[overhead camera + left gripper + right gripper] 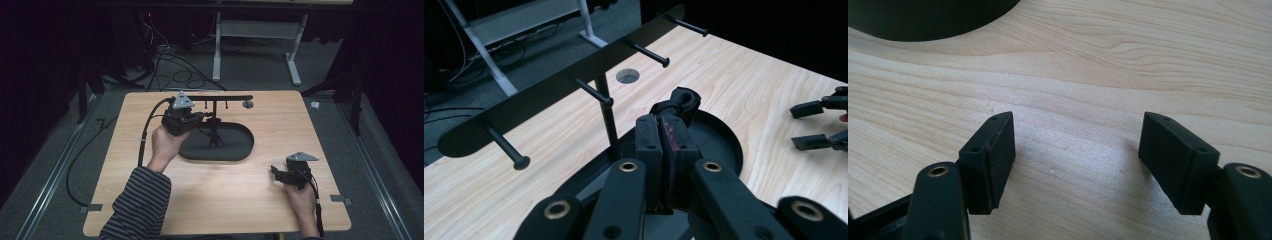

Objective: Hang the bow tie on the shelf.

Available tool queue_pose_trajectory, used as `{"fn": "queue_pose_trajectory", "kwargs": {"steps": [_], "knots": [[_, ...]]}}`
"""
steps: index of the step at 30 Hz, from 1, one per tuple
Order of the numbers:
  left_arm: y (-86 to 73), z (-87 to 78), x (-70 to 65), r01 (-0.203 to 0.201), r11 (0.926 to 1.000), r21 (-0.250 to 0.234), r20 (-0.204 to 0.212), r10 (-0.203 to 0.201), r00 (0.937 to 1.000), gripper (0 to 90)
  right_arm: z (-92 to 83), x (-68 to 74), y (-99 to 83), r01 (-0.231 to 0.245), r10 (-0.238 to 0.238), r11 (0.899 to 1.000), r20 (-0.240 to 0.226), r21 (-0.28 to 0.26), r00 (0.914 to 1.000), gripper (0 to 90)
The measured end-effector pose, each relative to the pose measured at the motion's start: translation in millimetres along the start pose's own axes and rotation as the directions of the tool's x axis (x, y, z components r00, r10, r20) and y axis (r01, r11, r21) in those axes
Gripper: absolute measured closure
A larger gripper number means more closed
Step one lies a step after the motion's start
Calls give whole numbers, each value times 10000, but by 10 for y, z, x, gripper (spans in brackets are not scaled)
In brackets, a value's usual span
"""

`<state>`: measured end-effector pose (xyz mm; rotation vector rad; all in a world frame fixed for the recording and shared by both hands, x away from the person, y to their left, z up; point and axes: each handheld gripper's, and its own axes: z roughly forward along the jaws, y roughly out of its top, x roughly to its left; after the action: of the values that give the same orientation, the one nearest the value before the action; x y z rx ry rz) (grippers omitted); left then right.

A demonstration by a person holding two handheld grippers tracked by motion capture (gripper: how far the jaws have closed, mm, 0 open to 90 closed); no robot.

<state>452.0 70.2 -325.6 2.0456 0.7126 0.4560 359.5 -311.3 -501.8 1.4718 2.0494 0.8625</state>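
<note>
Nearest the front edge of the table (220,210), toward its right corner, the right gripper (276,171) rests low over bare wood with its jaws spread wide and nothing between them; in the right gripper view the two pads (993,160) stand well apart over the grain, with the dark rim of the tray (923,22) beyond them.

Farther in, left of centre, the left gripper (200,119) is held above the near-left part of the black oval tray (235,150). Its jaws are clenched on a small dark looped thing, seemingly a band or strap (679,102), which stands up out of the tips with a reddish edge showing between the pads. So the strap is in the air in the left gripper, over the tray, not yet on anything.

Beyond it rises the rack (215,127), a thin post from the tray that carries a long flat bar (559,85) with four knobbed pegs (596,94) jutting toward the camera. The bar's long axis runs roughly along the table's far edge, left to right. The nearest peg lies just ahead of and a little to the left of the strap's loop in the left gripper view, slightly higher. As a judgement, hanging the loop calls for lining its opening up with a peg's axis and pushing it on over the knob; the left hand is far nearer for that than the right.
</note>
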Motion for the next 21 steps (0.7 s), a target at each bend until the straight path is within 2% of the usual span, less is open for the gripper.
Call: {"fn": "queue_pose_trajectory", "kwargs": {"steps": [4, 11, 21], "knots": [[78, 31, 30, -56, 10000, 3, -175, 56, 9998, 871, 1, -1, 0, 13, -13, 10000, 3, -9, 10000, 321], [120, 114, 89, -10, 10000, 65, -367, 12, 9993, 869, 1, -1, 0, 9, -9, 10000, 1, -8, 10000, 321], [128, 274, 221, 405, 9990, 208, -802, -387, 9960, 867, 1, -2, 0, 10, -10, 10000, -3, -12, 10000, 321]]}}
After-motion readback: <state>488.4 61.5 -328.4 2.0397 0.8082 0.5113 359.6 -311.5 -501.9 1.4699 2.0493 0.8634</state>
